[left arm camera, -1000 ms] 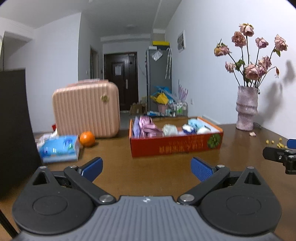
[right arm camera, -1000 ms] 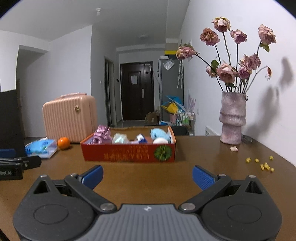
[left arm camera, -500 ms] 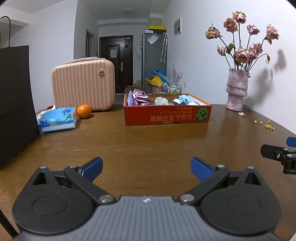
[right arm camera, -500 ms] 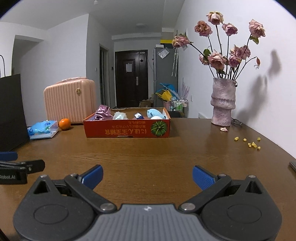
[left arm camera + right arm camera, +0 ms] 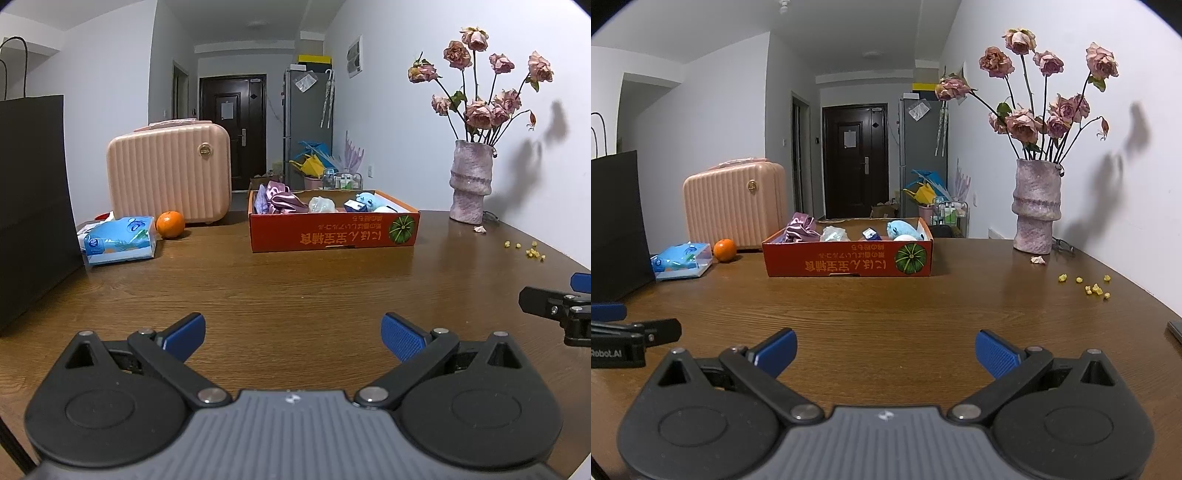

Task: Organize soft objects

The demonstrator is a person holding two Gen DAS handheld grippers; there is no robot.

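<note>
— Hovering low over the brown table [image 5: 295,288], both of them. The left gripper [image 5: 293,334] has its blue pads spread wide with nothing between them, and the right gripper [image 5: 886,350] is the same: jaws apart, empty.

— Where are the soft things?

— In the red cardboard box [image 5: 334,230], well ahead of both grippers, about mid-table. There's a bunch of purple satin cloth [image 5: 280,201] at the box's left end, a pale crinkly bundle [image 5: 321,204] in the middle, and a light blue plush toy [image 5: 901,228] towards the right end, with a small blue carton [image 5: 870,233] just beside it. Something white and rounded [image 5: 905,237] sits in front of the plush; I cannot tell what it is.

— Anything loose on the table?

— A blue tissue pack [image 5: 120,240] off to the left, an orange [image 5: 170,224] just beside it, and a pink ribbed case [image 5: 168,177] standing behind them. A black paper bag [image 5: 33,206] stands at the far left edge. On the right, a mottled pink vase [image 5: 1036,206] of dried roses [image 5: 1034,92] stands near the wall, with yellow crumbs [image 5: 1093,288] scattered on the wood near it.

— And the grippers relative to each other?

— Side by side, apart, both pointing towards the box.
</note>
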